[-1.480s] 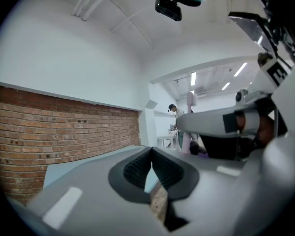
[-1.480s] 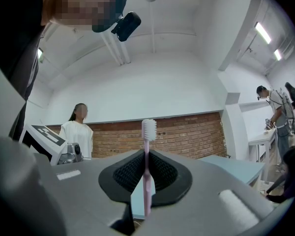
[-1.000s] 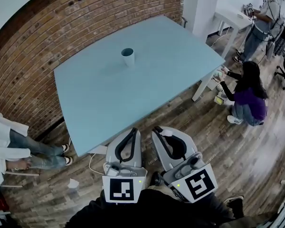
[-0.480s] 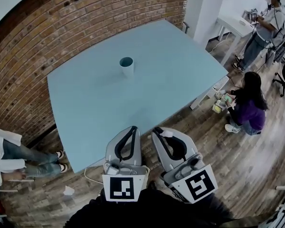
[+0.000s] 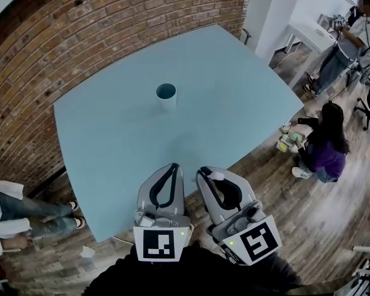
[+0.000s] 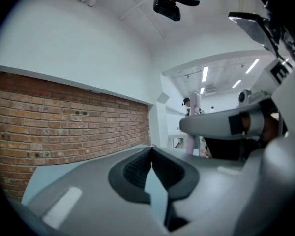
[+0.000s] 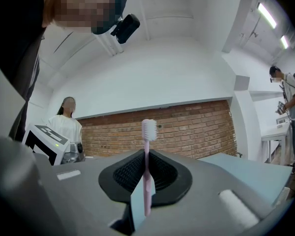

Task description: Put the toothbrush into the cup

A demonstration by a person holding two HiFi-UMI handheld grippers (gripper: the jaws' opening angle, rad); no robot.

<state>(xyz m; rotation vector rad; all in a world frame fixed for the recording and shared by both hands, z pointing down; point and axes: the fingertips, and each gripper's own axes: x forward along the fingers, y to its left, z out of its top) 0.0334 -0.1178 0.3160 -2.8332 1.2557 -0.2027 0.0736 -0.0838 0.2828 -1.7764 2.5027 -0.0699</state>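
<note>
Already the right tongs (image 7: pixel 146 156) clamp the pink toothbrush (image 7: pixel 147 181) upright, bristles up, so the pickup looks done. Meanwhile the left tongs (image 6: pixel 151 154) are closed and empty. Well across the bench (image 5: pixel 234 103) stands the cup (image 5: pixel 166 95); reaching it and dropping the brush in remain.

A white cup (image 5: pixel 166 95) stands upright near the middle of the blue table (image 5: pixel 246 97).

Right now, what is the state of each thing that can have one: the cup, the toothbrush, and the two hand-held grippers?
Cup: upright on the table, mouth up, no toothbrush in it.
Toothbrush: held upright, bristles on top, not yet at the cup.
Left hand-held gripper: shut, nothing between its jaws.
Right hand-held gripper: shut on the toothbrush handle.
</note>
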